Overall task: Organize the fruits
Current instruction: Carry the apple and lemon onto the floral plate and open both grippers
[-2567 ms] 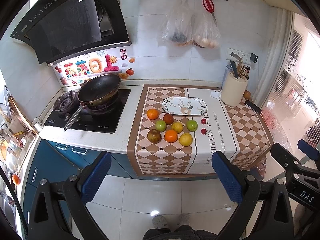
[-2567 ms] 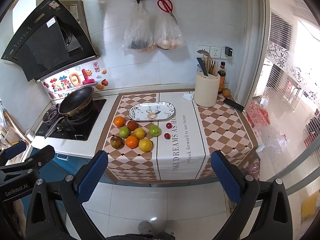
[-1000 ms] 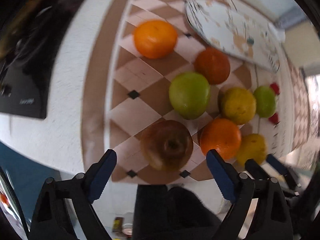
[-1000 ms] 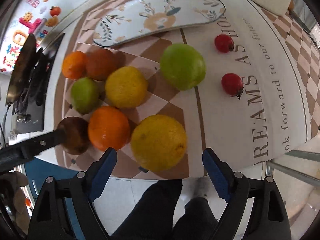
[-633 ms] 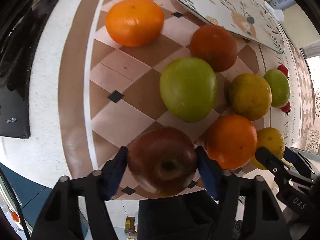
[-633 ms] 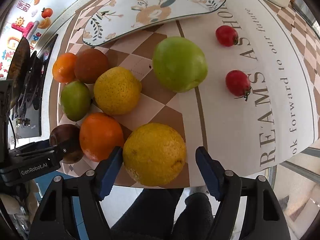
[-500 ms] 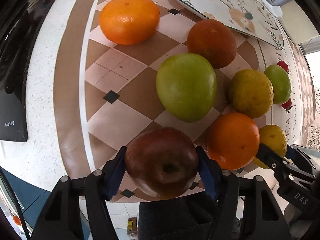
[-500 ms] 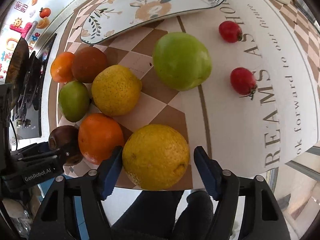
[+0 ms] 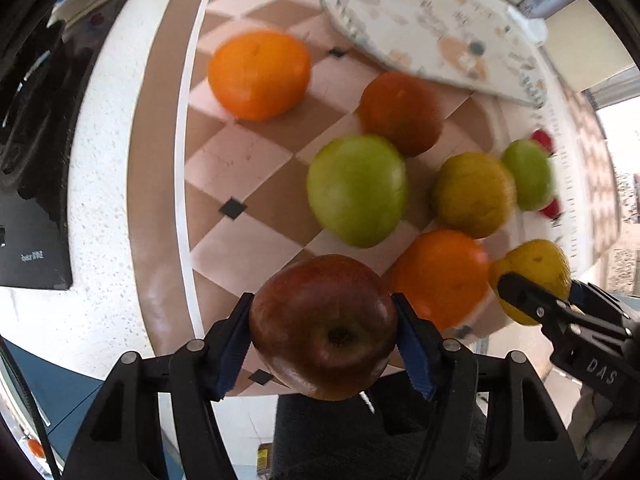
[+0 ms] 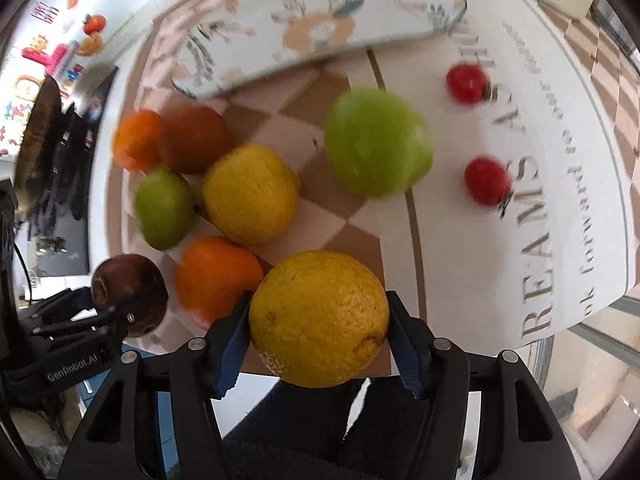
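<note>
1. The left hand-held gripper (image 9: 324,336) clamps a dark red apple (image 9: 324,326) between its blue pads at the near edge of the desk (image 9: 108,208); its jaws have just been closing.
2. The right hand-held gripper (image 10: 318,330) grips a yellow citrus fruit (image 10: 318,318), its jaws likewise just closing.
3. Only the left view shows the black hob (image 9: 28,236).
4. Only the right view shows both red cherry tomatoes (image 10: 486,181) clearly, and the lettering on the mat (image 10: 540,240).
5. The patterned tray (image 10: 320,32) lies beyond the loose fruit.

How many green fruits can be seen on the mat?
2. One green fruit lies near the two small red ones below the plate; the other green fruit lies at the left of the cluster, beside a yellow fruit.
</note>
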